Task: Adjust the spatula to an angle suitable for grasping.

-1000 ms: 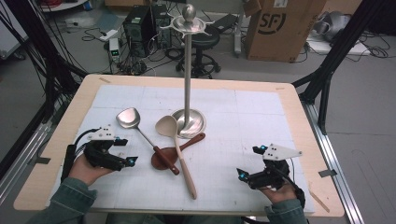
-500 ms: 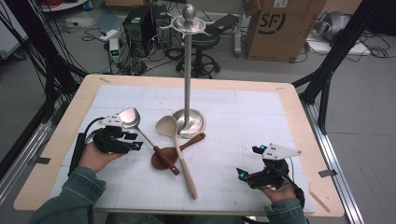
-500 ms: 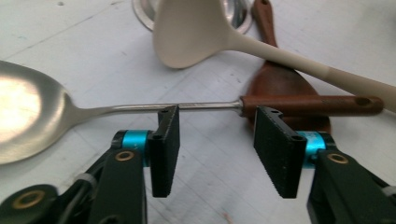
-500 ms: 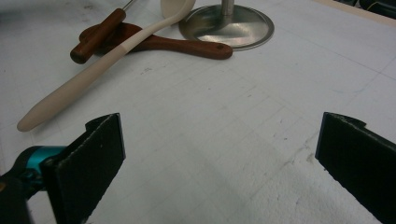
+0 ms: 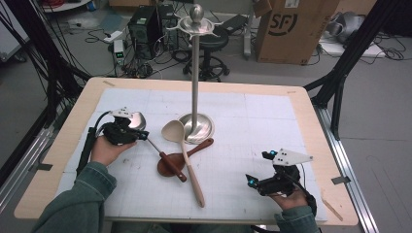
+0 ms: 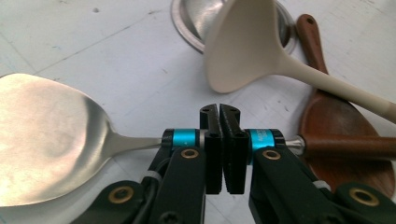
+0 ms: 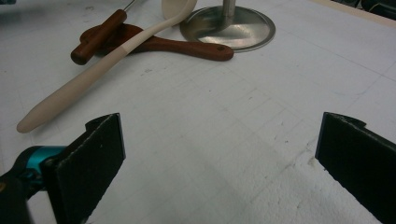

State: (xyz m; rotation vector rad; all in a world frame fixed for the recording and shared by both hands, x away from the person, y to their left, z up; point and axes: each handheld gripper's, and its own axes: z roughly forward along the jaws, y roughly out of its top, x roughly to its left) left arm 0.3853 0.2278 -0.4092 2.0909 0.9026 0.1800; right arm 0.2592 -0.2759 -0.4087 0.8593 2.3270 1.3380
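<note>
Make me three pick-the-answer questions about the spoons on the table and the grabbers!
1. Where does the cream spoon lie?
A. across the brown spoon
B. hanging on the stand
C. on the floor

2. How many utensils lie on the table?
A. one
B. three
C. five

3. How is the right gripper?
A. holding a spoon
B. open
C. shut tight

Answers: 1 A, its handle crosses the brown spoon. 2 B, cream, brown and the metal spatula. 3 B, its jaws stand wide apart over bare table.

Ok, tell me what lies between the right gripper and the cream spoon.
Nothing but bare white mat, seen in the right gripper view between the open right gripper and the cream spoon.
</note>
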